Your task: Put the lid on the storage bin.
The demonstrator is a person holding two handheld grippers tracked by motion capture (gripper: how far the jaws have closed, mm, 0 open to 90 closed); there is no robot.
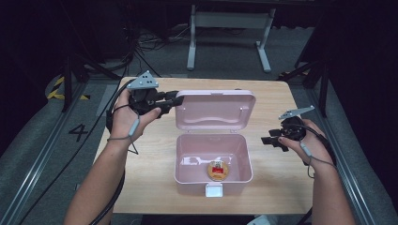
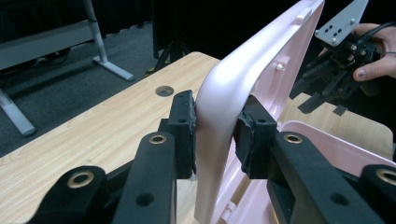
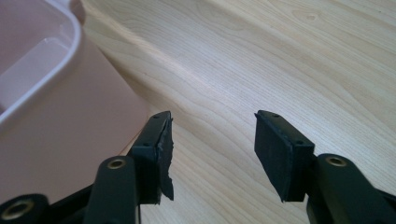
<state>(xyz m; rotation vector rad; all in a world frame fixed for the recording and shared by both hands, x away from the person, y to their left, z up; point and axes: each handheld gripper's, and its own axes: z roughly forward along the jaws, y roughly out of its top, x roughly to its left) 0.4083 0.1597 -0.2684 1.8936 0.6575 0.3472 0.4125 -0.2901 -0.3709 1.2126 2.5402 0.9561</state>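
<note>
While the pink box (image 1: pixel 213 159) sat open at the table's (image 1: pixel 150 178) middle, the high view showed the left gripper (image 1: pixel 171 101) at its raised lid (image 1: pixel 215 110). In the left gripper view, both jaws pinched the lid's edge. The right gripper view showed the right gripper (image 3: pixel 212 149) spread wide, empty, just beside the box wall.

Lab or recording studio, likely. Black curtains (image 1: pixel 361 42) ring small wooden table (image 1: pixel 141 183). Grey carpet floor (image 1: pixel 225 51), cables (image 1: pixel 150 42) trailing across it, yellow-black hazard tape (image 1: pixel 56 89), floor mark "4" (image 1: pixel 78 132). White desk frame (image 1: pixel 230 28) behind. Tripod legs (image 1: pixel 70 79) at sides, perhaps camera stands.
</note>
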